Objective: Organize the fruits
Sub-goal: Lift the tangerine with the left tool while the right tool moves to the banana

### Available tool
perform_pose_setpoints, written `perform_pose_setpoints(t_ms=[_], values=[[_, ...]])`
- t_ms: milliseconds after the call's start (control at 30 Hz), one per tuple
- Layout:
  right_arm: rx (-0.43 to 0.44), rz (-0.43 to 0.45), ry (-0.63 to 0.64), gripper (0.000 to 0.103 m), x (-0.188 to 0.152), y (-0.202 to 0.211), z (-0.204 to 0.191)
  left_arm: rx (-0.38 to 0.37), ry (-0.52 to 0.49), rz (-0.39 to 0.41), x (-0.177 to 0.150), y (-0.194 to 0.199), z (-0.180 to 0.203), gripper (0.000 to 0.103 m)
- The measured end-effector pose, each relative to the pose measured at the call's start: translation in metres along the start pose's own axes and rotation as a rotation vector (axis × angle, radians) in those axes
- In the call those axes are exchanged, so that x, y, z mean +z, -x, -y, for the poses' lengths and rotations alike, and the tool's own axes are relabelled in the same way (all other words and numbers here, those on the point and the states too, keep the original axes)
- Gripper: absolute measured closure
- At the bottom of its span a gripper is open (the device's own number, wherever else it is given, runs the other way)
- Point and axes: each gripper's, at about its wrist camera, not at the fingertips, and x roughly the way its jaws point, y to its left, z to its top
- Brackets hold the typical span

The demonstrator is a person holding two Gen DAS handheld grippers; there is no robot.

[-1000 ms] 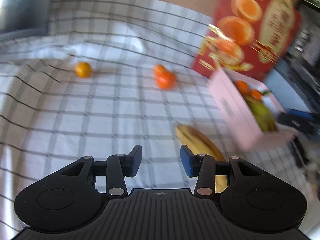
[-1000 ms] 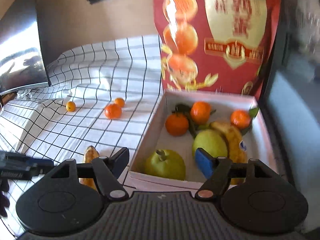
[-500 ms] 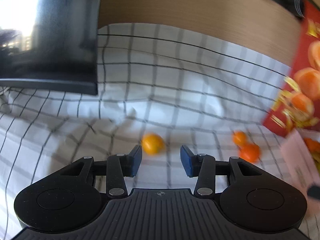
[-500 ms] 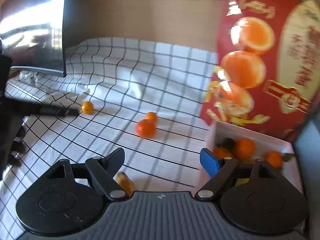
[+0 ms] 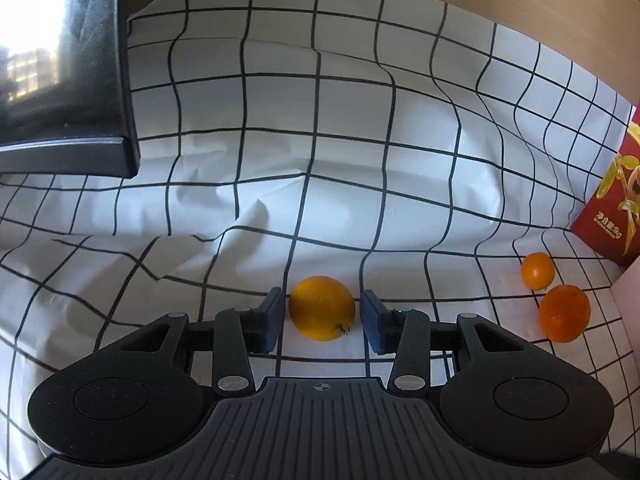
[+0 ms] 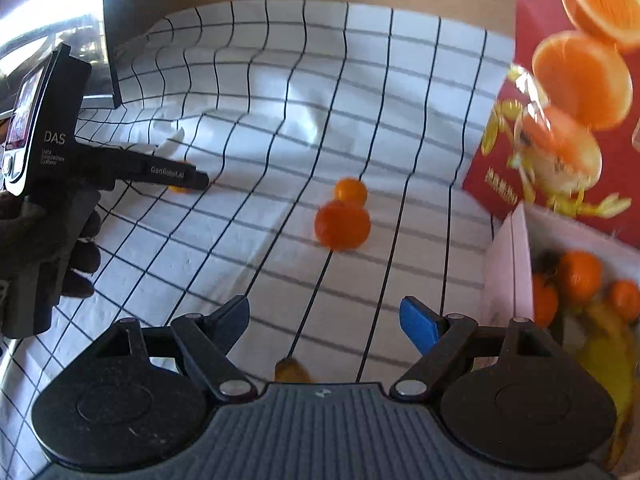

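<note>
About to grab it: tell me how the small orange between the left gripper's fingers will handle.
The small orange is round and sits loose on wrinkled checked cloth, so it may roll if nudged. Its skin looks smooth, perhaps slippery. The left gripper has just been closing around it, gaps showing both sides.

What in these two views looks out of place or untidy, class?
Three citrus fruits lie loose on the rumpled checked cloth instead of in the pink box with the other fruit: one orange between the left gripper pads, untouched by them, and two nearer the box.
</note>
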Motion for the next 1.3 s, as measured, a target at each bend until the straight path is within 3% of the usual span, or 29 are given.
perform_pose_setpoints(t_ms=[100,233,500,767,900,1300], values=[[0.009,-0.004,0.021,0.020,-0.012,0.007,-0.007,-0.012,-0.017,-0.007,0.001,0.001,0.000,0.064],[-0.016,0.020,0.120,0.020,-0.031,0.024,-0.020,-0.083,-0.028,-0.032,-0.008,0.010,0.006,0.064],[-0.011,0.040,0.171,0.020,-0.076,0.053,-0.020,-0.182,-0.091,-0.126,-0.080,0.078,0.052,0.064],[0.009,0.016,0.084,0.020,-0.104,0.045,-0.009,-0.209,-0.125,-0.179,-0.138,0.132,0.081,0.064],[0.009,-0.007,0.018,0.020,-0.108,0.039,-0.001,-0.199,-0.146,-0.178,-0.143,0.136,0.086,0.064],[-0.005,0.030,0.009,0.018,-0.119,0.045,0.005,-0.226,-0.172,-0.166,-0.152,0.145,0.084,0.062]])
